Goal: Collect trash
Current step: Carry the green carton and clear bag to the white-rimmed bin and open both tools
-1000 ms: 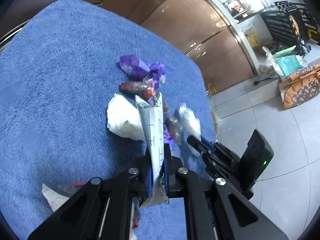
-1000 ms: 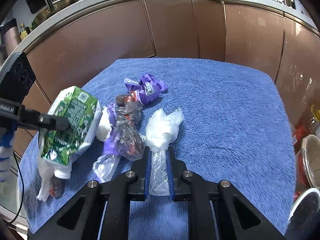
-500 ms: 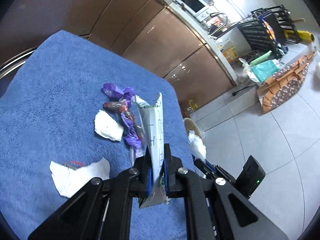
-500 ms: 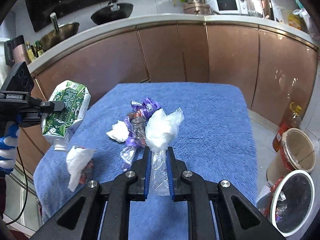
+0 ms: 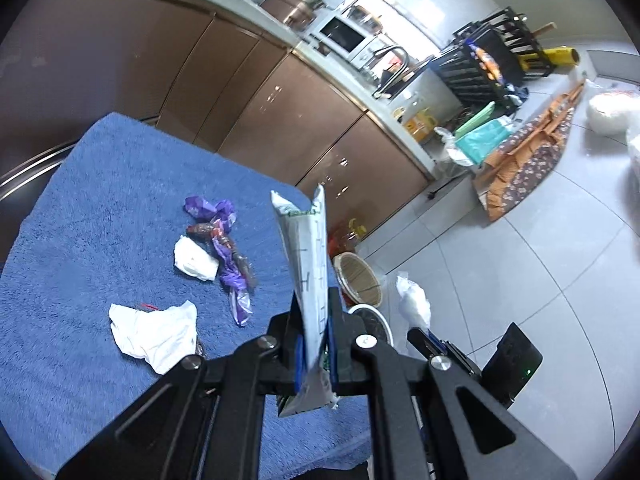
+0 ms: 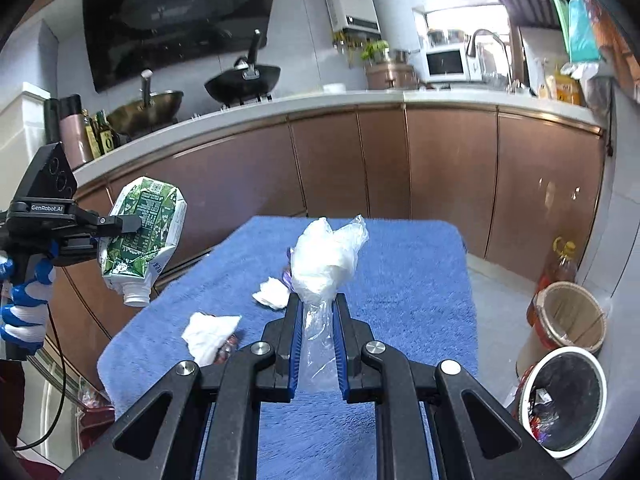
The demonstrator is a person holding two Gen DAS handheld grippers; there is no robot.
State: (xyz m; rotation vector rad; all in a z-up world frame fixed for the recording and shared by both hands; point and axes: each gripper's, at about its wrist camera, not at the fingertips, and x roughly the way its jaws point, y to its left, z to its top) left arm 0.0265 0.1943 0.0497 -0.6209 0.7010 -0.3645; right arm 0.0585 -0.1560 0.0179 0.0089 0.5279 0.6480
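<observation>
Blue towel (image 5: 100,208) holds tissues (image 5: 154,334) and purple wrappers (image 5: 224,240); left gripper (image 5: 316,354) clamps a flattened carton (image 5: 308,264), right gripper (image 6: 318,350) a plastic bag (image 6: 324,258), neither binned (image 6: 560,398) yet.

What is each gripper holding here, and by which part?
Left gripper: flattened green carton, pinched across its body. Right gripper: clear plastic bag, by its twisted lower end.
</observation>
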